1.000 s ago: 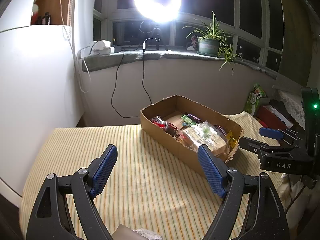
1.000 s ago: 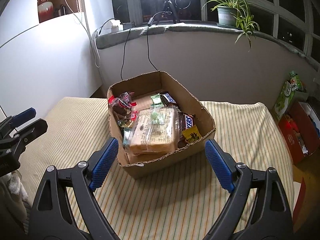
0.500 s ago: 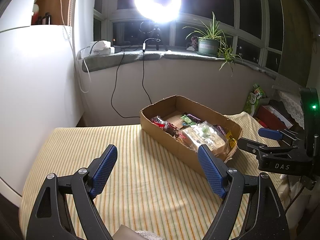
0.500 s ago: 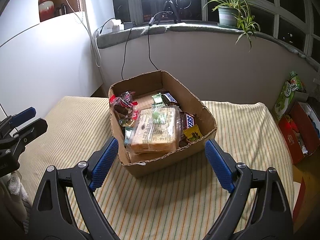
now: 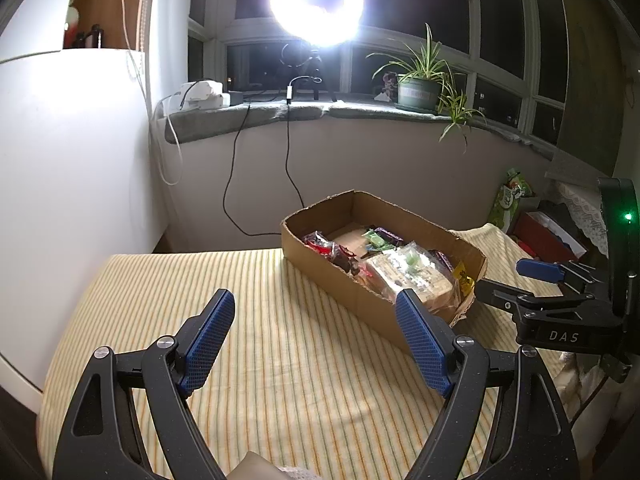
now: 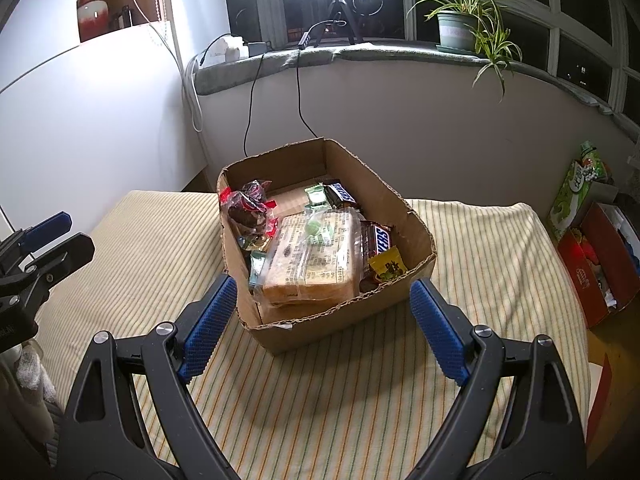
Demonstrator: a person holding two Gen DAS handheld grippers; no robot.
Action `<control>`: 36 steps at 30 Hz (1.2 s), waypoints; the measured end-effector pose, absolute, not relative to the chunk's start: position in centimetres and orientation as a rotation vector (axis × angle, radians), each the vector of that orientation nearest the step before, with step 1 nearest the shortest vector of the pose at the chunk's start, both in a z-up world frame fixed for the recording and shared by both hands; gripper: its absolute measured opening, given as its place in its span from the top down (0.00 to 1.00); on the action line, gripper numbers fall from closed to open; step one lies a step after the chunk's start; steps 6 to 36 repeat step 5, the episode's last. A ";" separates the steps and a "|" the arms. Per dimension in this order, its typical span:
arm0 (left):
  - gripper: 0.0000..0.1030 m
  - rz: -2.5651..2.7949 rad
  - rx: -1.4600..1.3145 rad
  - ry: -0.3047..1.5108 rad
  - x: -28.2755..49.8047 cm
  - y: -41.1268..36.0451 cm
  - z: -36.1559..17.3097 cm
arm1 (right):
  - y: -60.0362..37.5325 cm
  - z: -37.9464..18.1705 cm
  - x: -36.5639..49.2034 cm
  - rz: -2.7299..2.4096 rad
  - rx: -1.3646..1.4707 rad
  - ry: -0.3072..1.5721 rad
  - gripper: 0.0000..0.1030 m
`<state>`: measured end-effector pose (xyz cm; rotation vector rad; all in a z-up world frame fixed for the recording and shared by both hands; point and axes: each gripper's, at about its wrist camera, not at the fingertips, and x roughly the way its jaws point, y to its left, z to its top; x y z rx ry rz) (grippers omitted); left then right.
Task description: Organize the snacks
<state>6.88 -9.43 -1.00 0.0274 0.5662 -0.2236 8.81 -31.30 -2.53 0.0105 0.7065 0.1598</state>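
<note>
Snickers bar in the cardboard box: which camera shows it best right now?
The right wrist view. It looks down into the cardboard box, so the Snickers bar shows its lettering beside the wrapped bread loaf. In the left wrist view the box is seen side-on and the loaf hides most of that bar.

Both tools hang tilted downward above the bed's near edge, side by side. The left tool (image 5: 314,340) holds its 2 blue pads (image 5: 208,338) wide apart, gripping nothing. The right tool (image 6: 320,328) gapes likewise, empty.
</note>
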 end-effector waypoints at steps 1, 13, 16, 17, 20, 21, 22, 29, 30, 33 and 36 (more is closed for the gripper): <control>0.20 -0.223 0.030 0.564 6.8 -9.5 -1.0 | -31.3 -2.6 8.8 0.160 0.011 0.707 0.12; 0.20 -0.229 0.036 0.567 7.0 -9.6 -1.1 | -31.3 -2.6 8.8 0.160 0.011 0.708 0.12; 0.20 -0.229 0.036 0.567 7.0 -9.6 -1.1 | -31.3 -2.6 8.8 0.160 0.011 0.708 0.12; 0.20 -0.229 0.036 0.567 7.0 -9.6 -1.1 | -31.3 -2.6 8.8 0.160 0.011 0.708 0.12; 0.20 -0.229 0.036 0.567 7.0 -9.6 -1.1 | -31.3 -2.6 8.8 0.160 0.011 0.708 0.12; 0.20 -0.229 0.036 0.567 7.0 -9.6 -1.1 | -31.3 -2.6 8.8 0.160 0.011 0.708 0.12; 0.20 -0.229 0.036 0.567 7.0 -9.6 -1.1 | -31.3 -2.6 8.8 0.160 0.011 0.708 0.12; 0.20 -0.229 0.036 0.567 7.0 -9.6 -1.1 | -31.3 -2.6 8.8 0.160 0.011 0.708 0.12; 0.20 -0.229 0.036 0.567 7.0 -9.6 -1.1 | -31.3 -2.6 8.8 0.160 0.011 0.708 0.12; 0.20 -0.229 0.036 0.567 7.0 -9.6 -1.1 | -31.3 -2.6 8.8 0.160 0.011 0.708 0.12; 0.20 -0.229 0.036 0.567 7.0 -9.6 -1.1 | -31.3 -2.6 8.8 0.160 0.011 0.708 0.12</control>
